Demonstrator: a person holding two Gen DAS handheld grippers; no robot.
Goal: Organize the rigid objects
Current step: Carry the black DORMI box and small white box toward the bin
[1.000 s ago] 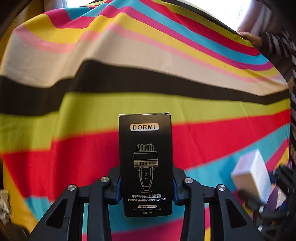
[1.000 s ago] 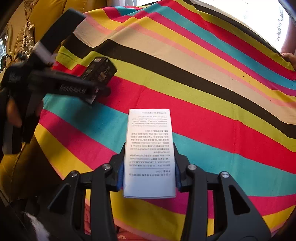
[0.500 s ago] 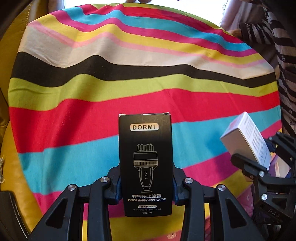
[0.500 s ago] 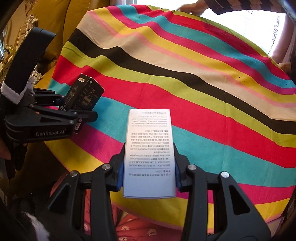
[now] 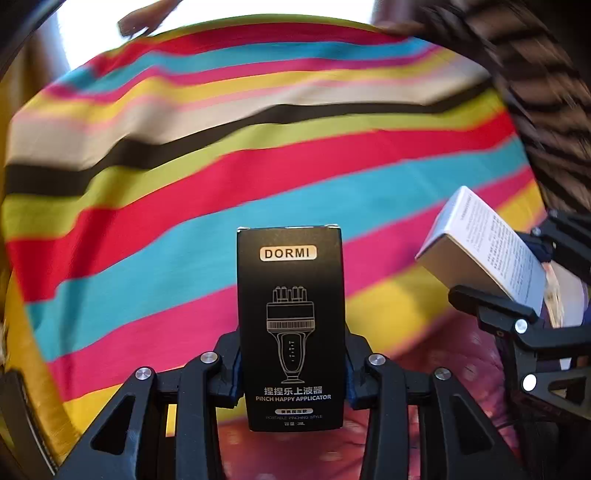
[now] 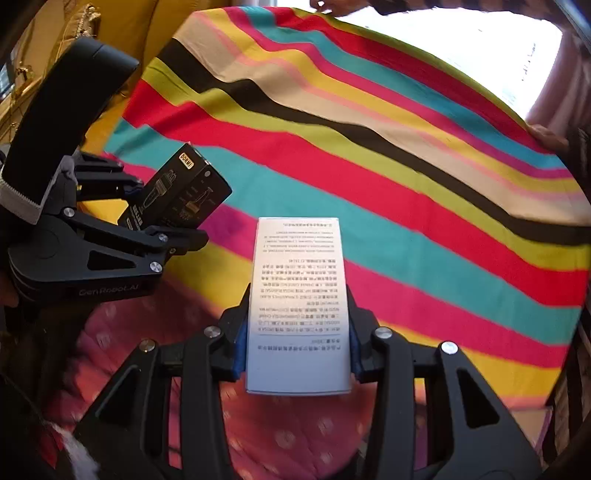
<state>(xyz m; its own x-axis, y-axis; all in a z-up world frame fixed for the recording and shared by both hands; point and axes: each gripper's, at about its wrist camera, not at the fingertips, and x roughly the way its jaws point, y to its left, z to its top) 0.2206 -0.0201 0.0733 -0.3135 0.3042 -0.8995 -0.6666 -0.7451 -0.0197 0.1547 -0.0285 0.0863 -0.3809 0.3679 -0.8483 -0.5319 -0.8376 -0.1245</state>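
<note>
My left gripper (image 5: 291, 363) is shut on a black DORMI box (image 5: 290, 325), held upright above the near edge of the striped cloth (image 5: 221, 177). My right gripper (image 6: 297, 343) is shut on a white box (image 6: 299, 302) printed with small text. In the left wrist view the white box (image 5: 484, 251) and right gripper show at the right. In the right wrist view the black box (image 6: 181, 192) and left gripper show at the left. Both boxes are in the air, apart from each other.
The striped cloth (image 6: 369, 155) covers a surface that fills both views. A pink dotted fabric (image 6: 288, 435) lies below its near edge. A yellow sofa (image 6: 122, 22) stands at the left. A person in a striped sleeve (image 5: 546, 92) holds the cloth's far edge.
Both grippers have pulled back toward me and risen with their boxes, so more cloth and the pink fabric show. The other person's hands have moved along the far edge.
</note>
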